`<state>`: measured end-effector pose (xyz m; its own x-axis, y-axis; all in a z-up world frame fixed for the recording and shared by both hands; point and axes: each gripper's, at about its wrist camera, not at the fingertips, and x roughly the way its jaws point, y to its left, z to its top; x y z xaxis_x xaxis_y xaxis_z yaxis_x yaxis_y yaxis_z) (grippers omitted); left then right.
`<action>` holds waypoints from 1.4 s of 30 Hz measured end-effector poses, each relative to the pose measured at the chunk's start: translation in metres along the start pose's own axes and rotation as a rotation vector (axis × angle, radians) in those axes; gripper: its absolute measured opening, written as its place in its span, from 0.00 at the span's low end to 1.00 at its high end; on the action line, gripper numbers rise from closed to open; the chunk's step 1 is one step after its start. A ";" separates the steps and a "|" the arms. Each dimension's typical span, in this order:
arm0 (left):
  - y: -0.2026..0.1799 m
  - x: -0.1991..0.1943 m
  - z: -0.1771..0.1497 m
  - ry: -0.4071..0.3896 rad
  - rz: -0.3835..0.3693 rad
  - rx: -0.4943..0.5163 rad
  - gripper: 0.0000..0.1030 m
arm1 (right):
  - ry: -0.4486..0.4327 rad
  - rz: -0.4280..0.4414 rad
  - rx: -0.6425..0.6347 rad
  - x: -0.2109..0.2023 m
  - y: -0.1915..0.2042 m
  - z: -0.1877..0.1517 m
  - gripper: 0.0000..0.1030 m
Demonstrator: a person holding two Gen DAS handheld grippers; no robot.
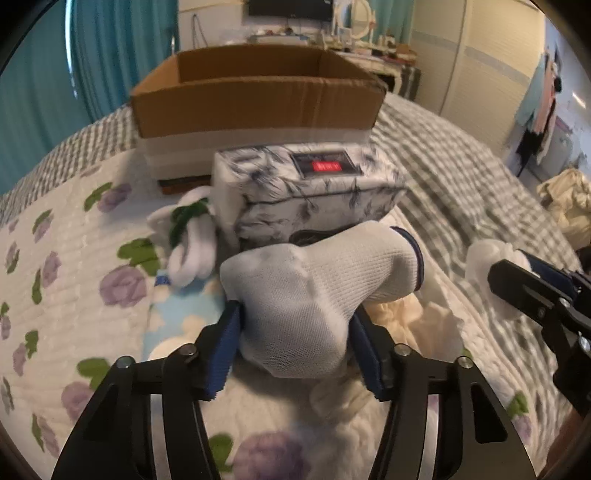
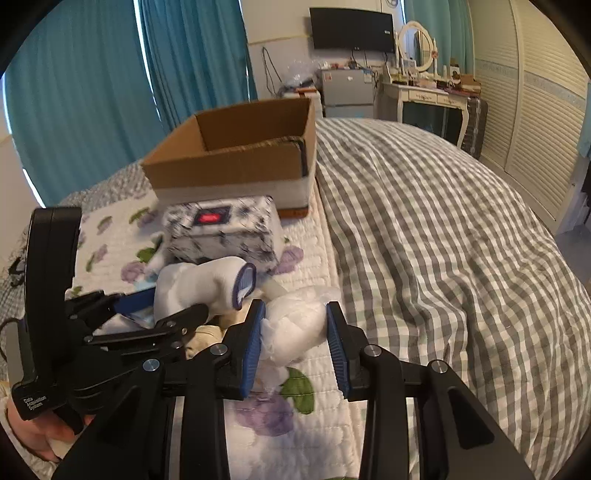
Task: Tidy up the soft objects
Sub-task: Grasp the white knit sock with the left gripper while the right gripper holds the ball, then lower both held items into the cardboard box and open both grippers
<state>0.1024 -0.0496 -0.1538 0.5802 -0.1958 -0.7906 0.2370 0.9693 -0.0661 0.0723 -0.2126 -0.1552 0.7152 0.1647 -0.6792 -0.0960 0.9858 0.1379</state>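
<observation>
Meanwhile the left hand-held gripper [image 1: 293, 339] clamps a white sock [image 1: 317, 291] above the bed [image 2: 424, 221], and the right hand-held gripper [image 2: 295, 332] pinches a white bundle [image 2: 295, 325] beside it.

Teal curtains [image 2: 92, 92] hang behind the bed, a black wall-mounted screen [image 2: 351, 29] sits above a small silver fridge [image 2: 347, 88], beside a white dressing table [image 2: 424, 99] with an oval mirror [image 2: 415, 44].
</observation>
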 end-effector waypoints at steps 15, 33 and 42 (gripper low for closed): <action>0.021 -0.132 0.038 -0.210 -0.096 -0.034 0.53 | -0.199 0.075 -0.074 -0.100 0.038 0.049 0.32; 0.045 -0.041 0.184 -0.243 0.007 0.060 0.53 | -0.236 0.120 -0.137 -0.002 0.050 0.216 0.32; 0.054 0.039 0.190 -0.207 0.008 0.103 0.58 | -0.152 0.118 -0.125 0.098 0.037 0.229 0.33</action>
<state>0.2854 -0.0328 -0.0725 0.7273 -0.2246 -0.6485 0.3038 0.9527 0.0108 0.2972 -0.1679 -0.0519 0.7892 0.2817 -0.5457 -0.2638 0.9579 0.1131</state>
